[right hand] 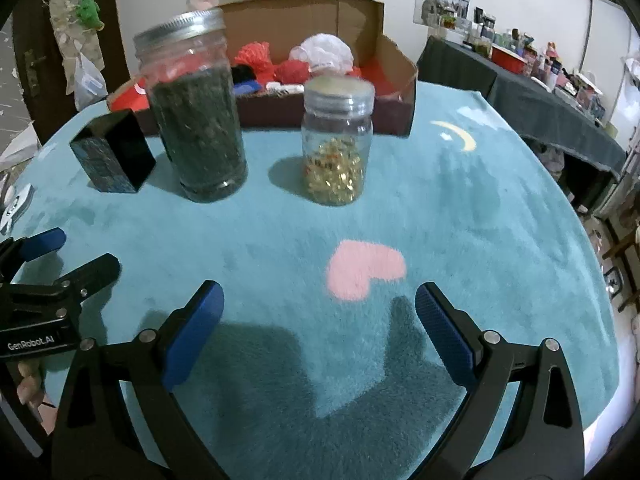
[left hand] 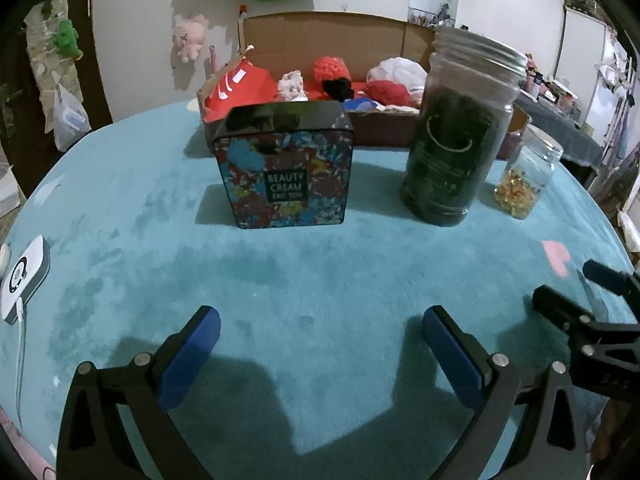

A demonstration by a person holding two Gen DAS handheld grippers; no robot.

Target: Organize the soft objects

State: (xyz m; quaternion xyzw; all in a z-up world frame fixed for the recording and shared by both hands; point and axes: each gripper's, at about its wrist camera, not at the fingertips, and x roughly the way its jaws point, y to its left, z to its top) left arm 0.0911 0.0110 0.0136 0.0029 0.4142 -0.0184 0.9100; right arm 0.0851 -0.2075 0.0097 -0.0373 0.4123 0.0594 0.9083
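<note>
A cardboard box (left hand: 340, 36) (right hand: 396, 68) at the far side of the teal table holds soft things: a red knitted piece (left hand: 331, 68) (right hand: 254, 56), a white bundle (left hand: 398, 70) (right hand: 326, 54), a red cloth (left hand: 390, 92) and a small pale plush (left hand: 291, 84). My left gripper (left hand: 320, 334) hovers open over bare teal cloth, well short of the box. My right gripper (right hand: 319, 308) is open too, near a pink heart patch (right hand: 366, 270), nothing between its fingers. Each gripper shows at the edge of the other's view.
A patterned "Beauty Cream" tin (left hand: 286, 166) (right hand: 114, 156), a tall jar of dark leaves (left hand: 460, 128) (right hand: 196, 112) and a small jar of golden capsules (left hand: 526, 178) (right hand: 338, 140) stand before the box. A white device with cable (left hand: 24, 276) lies at left. A dark-covered table (right hand: 520, 92) stands right.
</note>
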